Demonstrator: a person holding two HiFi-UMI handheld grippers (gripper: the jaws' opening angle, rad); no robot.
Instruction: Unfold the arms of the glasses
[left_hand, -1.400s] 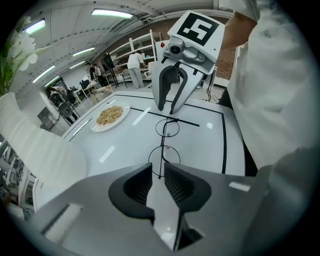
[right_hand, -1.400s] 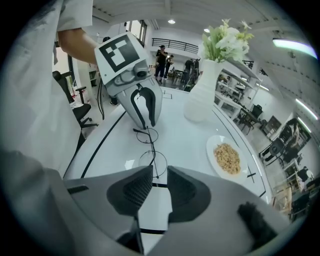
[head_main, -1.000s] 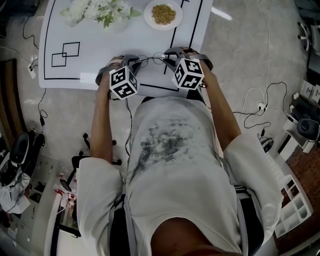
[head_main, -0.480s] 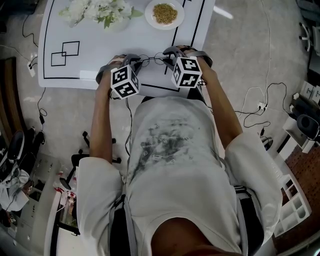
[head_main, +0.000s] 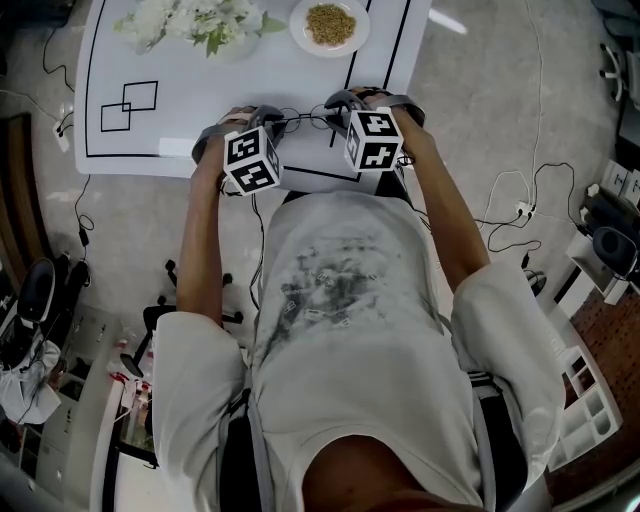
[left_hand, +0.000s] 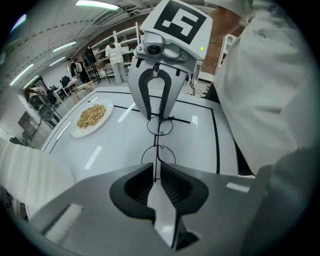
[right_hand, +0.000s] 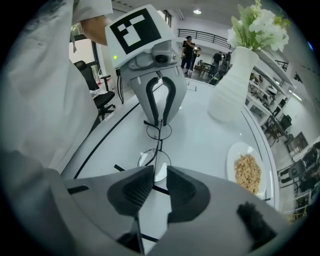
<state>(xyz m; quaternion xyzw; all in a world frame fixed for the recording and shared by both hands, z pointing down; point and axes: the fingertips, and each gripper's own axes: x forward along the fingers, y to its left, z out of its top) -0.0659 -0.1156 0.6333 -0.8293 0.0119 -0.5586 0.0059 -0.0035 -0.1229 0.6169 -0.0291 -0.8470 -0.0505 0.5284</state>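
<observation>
Thin black wire glasses (left_hand: 158, 145) with round lenses hang stretched between my two grippers over the near edge of the white table (head_main: 180, 130). In the head view the glasses (head_main: 300, 118) show only as a fine wire. My left gripper (left_hand: 156, 172) is shut on the end of one arm. My right gripper (right_hand: 159, 175) faces it and is shut on the other end, the wire lying against its left jaw. Each gripper shows in the other's view: the right gripper (left_hand: 159, 117), the left gripper (right_hand: 159, 121). In the head view, left gripper (head_main: 268, 118) and right gripper (head_main: 335, 108).
A plate of grains (head_main: 328, 25) sits at the table's far side, right of a white vase of flowers (head_main: 195, 20). Black lines and squares are printed on the tabletop. Cables and a chair are on the floor around the person.
Both grippers have drifted slightly farther over the table and a touch closer together, still holding the glasses between them.
</observation>
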